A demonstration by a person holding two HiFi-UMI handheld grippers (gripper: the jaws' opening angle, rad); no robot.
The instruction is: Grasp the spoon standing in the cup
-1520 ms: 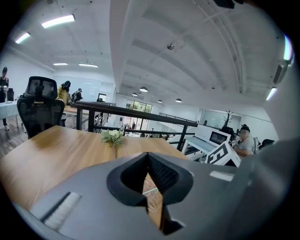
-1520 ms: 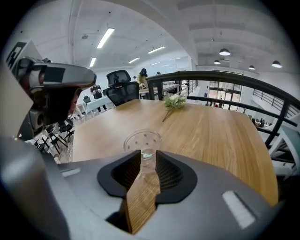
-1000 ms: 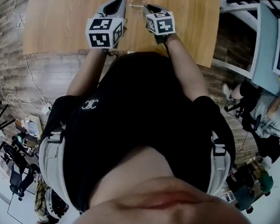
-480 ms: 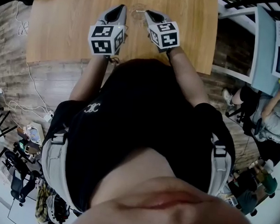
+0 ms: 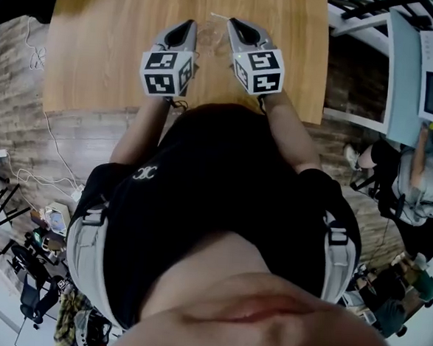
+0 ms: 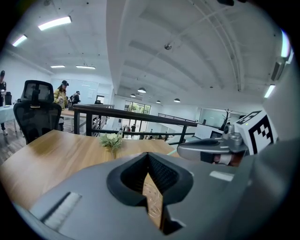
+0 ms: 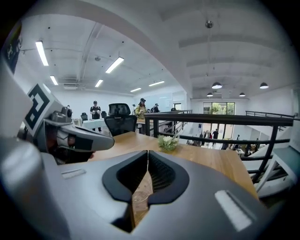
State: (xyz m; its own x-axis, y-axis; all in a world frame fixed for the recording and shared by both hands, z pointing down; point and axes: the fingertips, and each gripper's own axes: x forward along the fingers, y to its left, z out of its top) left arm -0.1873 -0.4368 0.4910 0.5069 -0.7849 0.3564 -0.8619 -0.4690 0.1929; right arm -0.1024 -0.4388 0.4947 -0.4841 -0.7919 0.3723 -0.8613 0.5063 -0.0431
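Observation:
A clear glass cup (image 5: 210, 33) stands on the wooden table (image 5: 100, 42) between my two grippers. A thin pale spoon handle (image 5: 218, 17) runs from above the cup to the tip of my right gripper (image 5: 231, 22), whose jaws look shut on it. In the right gripper view the pads of this gripper (image 7: 147, 152) meet, the cup's rim (image 7: 135, 197) shows below them and the spoon is hidden. My left gripper (image 5: 190, 24) sits just left of the cup, its jaws (image 6: 149, 154) shut with nothing between them and the glass (image 6: 152, 206) beneath.
A small bunch of flowers (image 6: 111, 139) stands farther along the table. A black office chair (image 6: 35, 112) sits at the far side and a dark railing (image 7: 211, 119) runs behind. Desks, monitors and seated people (image 5: 416, 175) are to the right.
In the head view both grippers and the table edge have slid lower in the picture. The grippers stay on either side of the cup, and the spoon handle now shows at the right gripper's tip.

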